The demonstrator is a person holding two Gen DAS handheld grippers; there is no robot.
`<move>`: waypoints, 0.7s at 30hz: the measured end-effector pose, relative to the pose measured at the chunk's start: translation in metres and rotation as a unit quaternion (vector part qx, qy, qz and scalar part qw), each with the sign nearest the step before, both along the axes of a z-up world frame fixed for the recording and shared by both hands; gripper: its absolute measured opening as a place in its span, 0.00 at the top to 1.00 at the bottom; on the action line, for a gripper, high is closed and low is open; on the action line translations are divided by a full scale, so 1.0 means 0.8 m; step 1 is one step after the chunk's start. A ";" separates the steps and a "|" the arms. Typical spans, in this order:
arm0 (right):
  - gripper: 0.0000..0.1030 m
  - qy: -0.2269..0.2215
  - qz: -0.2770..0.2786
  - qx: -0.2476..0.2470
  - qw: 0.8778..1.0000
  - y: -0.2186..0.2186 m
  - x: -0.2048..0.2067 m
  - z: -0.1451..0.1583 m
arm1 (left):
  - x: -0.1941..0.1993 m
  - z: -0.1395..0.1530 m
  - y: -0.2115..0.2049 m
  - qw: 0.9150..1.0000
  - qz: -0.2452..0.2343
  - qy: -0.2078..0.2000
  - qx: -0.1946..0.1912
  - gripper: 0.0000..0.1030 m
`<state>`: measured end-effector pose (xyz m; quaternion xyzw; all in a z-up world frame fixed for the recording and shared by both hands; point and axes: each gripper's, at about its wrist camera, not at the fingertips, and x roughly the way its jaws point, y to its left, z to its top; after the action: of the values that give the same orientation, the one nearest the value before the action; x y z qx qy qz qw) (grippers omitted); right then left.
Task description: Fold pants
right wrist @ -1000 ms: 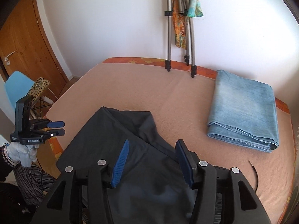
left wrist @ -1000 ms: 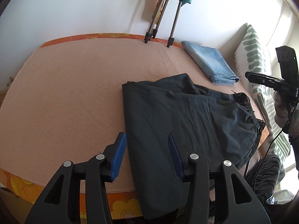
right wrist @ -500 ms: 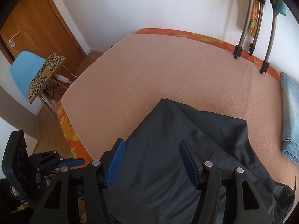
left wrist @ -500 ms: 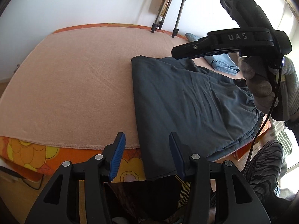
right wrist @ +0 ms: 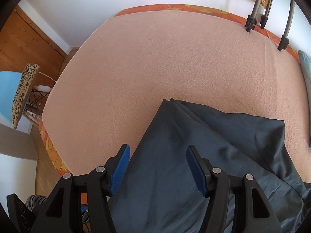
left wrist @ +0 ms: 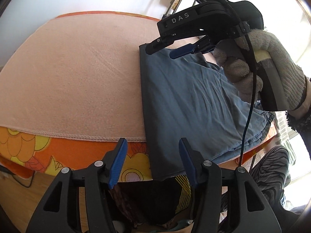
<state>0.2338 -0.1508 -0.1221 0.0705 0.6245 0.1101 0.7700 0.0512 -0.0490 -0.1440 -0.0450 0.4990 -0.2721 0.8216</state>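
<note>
Lying on the peach blanket (right wrist: 155, 62), the dark pants (left wrist: 194, 101) overhang the bed edge at six o'clock. The left gripper (left wrist: 152, 160), jaws just widened, and the right gripper (right wrist: 158, 169) hover unclenched, grasping nothing.

bright daylight, apparently from a window (left wrist: 291, 9) blown out to white glare at the left view's right edge. soft shadows on the bed (right wrist: 175, 58). strong fisheye bending, dark corners; both pictures sharp.

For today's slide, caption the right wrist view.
Open right gripper poised above dark grey pants on the peach blanket.
</note>
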 end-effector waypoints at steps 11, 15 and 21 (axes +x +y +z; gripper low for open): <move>0.39 0.043 0.030 -0.055 0.997 0.047 0.022 -0.026 | 0.010 -0.014 -0.002 0.998 0.005 0.036 -0.049 0.44; 0.55 0.049 0.043 -0.095 0.993 0.064 0.024 -0.034 | 0.009 -0.012 -0.012 0.998 -0.003 0.029 -0.047 0.44; 0.94 0.038 0.044 -0.089 0.994 0.055 0.015 -0.028 | 0.015 -0.009 -0.017 0.999 -0.001 0.014 -0.036 0.44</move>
<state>0.2459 -0.1071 -0.1448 -0.0214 0.6633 0.0854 0.7431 0.0630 -0.0627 -0.1510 -0.0779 0.5000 -0.2899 0.8123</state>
